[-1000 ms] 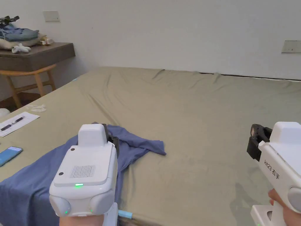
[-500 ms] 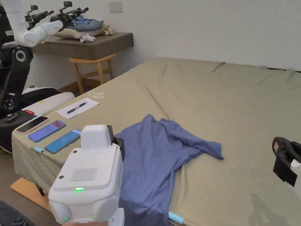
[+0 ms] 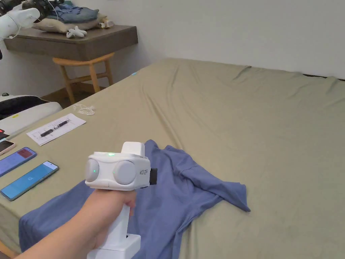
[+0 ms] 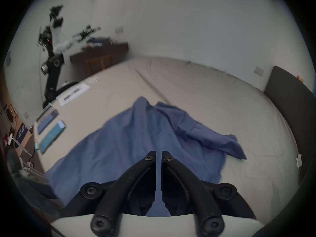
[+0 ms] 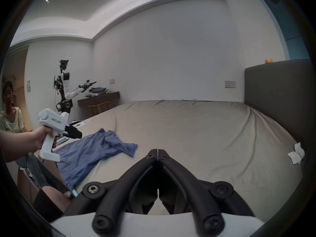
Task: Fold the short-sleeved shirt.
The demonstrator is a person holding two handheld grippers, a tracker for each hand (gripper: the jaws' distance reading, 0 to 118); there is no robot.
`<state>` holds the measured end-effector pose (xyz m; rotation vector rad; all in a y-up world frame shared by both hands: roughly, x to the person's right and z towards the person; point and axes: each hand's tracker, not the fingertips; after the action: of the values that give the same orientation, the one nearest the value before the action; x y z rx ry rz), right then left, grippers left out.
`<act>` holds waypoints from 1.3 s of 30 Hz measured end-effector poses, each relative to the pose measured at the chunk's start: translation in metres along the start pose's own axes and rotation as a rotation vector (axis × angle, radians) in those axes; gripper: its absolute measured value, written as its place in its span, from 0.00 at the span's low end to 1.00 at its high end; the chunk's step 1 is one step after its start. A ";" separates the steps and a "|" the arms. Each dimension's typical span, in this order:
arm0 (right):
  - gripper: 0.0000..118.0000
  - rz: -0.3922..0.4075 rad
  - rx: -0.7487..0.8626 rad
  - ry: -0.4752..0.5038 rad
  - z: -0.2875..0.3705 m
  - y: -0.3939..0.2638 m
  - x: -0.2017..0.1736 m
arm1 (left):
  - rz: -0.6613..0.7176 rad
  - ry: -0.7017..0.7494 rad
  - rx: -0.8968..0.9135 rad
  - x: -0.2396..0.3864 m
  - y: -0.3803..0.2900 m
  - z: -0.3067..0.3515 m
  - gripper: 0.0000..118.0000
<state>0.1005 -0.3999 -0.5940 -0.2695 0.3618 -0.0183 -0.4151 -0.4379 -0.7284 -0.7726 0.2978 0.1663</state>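
The blue short-sleeved shirt (image 3: 168, 195) lies crumpled at the near left corner of the bed (image 3: 256, 121), its lower part spilling over the near edge and one sleeve (image 3: 232, 197) flung out to the right, so nothing has been folded yet; it looks more dropped than laid out. The left gripper (image 4: 158, 157) hangs in the air just above the shirt's middle, touching nothing, its jaws drawn to a narrow slit with blue cloth showing through the gap but none caught between them. I'd guess it is held there to line up a first pinch, probably on the bunched shoulder or collar on the far side, since the shirt has to be spread flat before any fold. The right gripper (image 5: 158, 152) waits well off to the right over bare sheet, its jaws pressed tip to tip and empty, likely kept clear until the left has chosen its spot. On the left edge of the bed sit two phones (image 3: 28, 178) and a sheet of paper (image 3: 55, 128) with a pen (image 3: 54, 127), near enough that pulling the shirt flat leftward could nudge them. Another person (image 5: 12, 117) sits at the far left, beside the bed.
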 end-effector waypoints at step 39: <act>0.00 -0.128 0.126 -0.051 0.079 0.031 0.016 | -0.231 -0.315 0.440 0.174 0.117 0.195 0.00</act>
<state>0.1421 -0.3510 -0.5363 -0.1680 0.2913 -0.1595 -0.2407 -0.2110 -0.7303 -0.3313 -0.0568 0.0005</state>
